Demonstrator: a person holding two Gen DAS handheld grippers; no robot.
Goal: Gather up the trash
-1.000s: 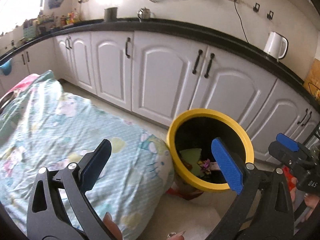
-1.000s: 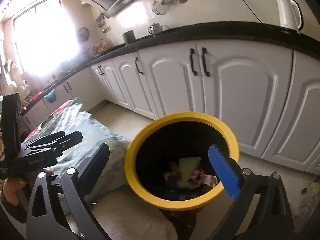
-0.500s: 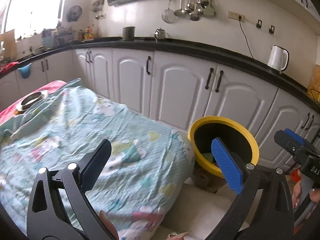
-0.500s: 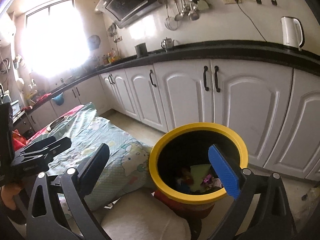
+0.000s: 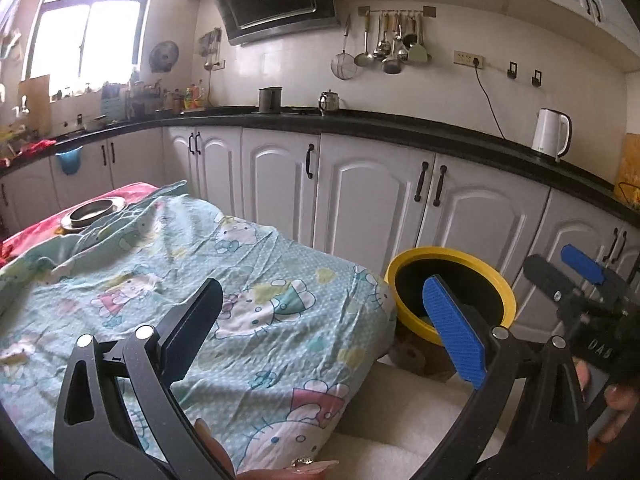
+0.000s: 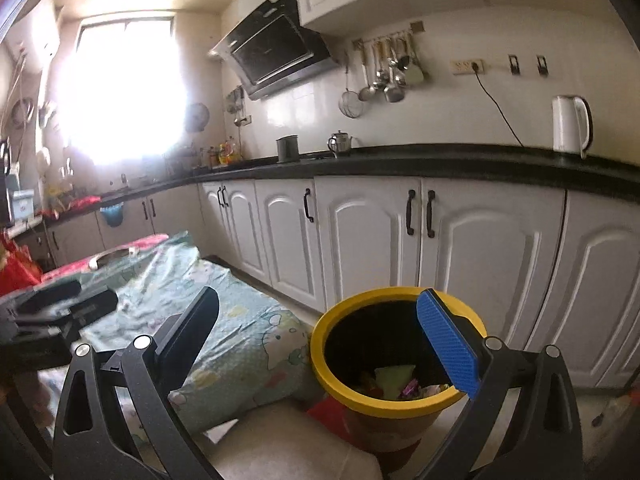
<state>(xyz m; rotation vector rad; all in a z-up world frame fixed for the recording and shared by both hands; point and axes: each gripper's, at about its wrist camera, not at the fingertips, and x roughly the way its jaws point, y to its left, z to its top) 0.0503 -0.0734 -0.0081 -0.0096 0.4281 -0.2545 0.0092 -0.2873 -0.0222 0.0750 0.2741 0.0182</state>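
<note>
Jaws spread wide on both sides, nothing between the pads. Left gripper poised above the Hello Kitty sheet, black pad at 8 o'clock in its own view, blue pad at 4 o'clock. Right gripper equally agape, blue pad overlapping the rim of the yellow-rimmed bin at 5 o'clock in the right wrist view. Same bin seen in the left wrist view at 4 o'clock, just beside the drooping corner of the sheet, in front of the white cabinets. Trash heaped at the bottom of the bin: a pale green scrap, a purple wrapper, reddish bits; exact kinds too small to tell. Something red at the bin's foot, identity unclear. Right gripper also visible at 3 o'clock in the left wrist view, gripped by a hand; left gripper blurred at 9 o'clock in the right wrist view. Metal dish resting at the sheet's far end, at 10 o'clock, on red fabric. White kettle up at 2 o'clock on the black countertop, plugged into the wall socket. Ladles and strainer hanging at 12 o'clock beside the range hood.
</note>
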